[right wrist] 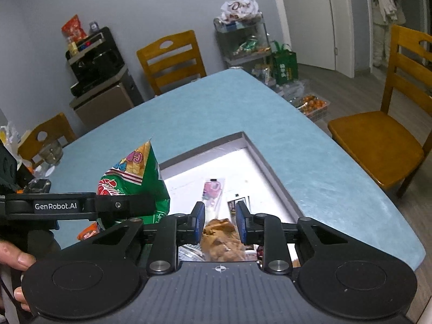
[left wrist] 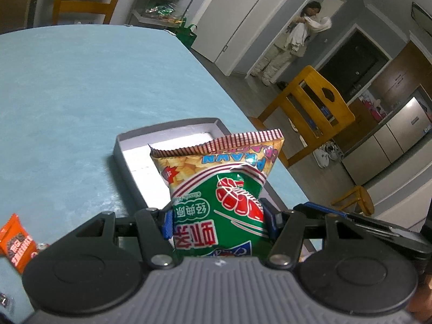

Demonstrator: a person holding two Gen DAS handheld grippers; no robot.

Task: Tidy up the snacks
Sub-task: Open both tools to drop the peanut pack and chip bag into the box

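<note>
My left gripper (left wrist: 217, 222) is shut on a green and yellow prawn cracker bag (left wrist: 216, 186) and holds it above the near left part of a shallow grey box (left wrist: 121, 148) with a white floor. The bag also shows in the right wrist view (right wrist: 135, 186), beside the box's left edge. My right gripper (right wrist: 220, 220) is open over the box's (right wrist: 272, 170) near end. Below it lie a clear packet of brown snacks (right wrist: 221, 243), a pink-labelled packet (right wrist: 213, 191) and a dark packet (right wrist: 233, 206).
The box sits on a blue table (left wrist: 81, 94) near its right edge. An orange snack packet (left wrist: 17, 240) lies on the table at the left. Wooden chairs (right wrist: 386, 132) stand around the table. A person (left wrist: 291, 40) stands far off by the cupboards.
</note>
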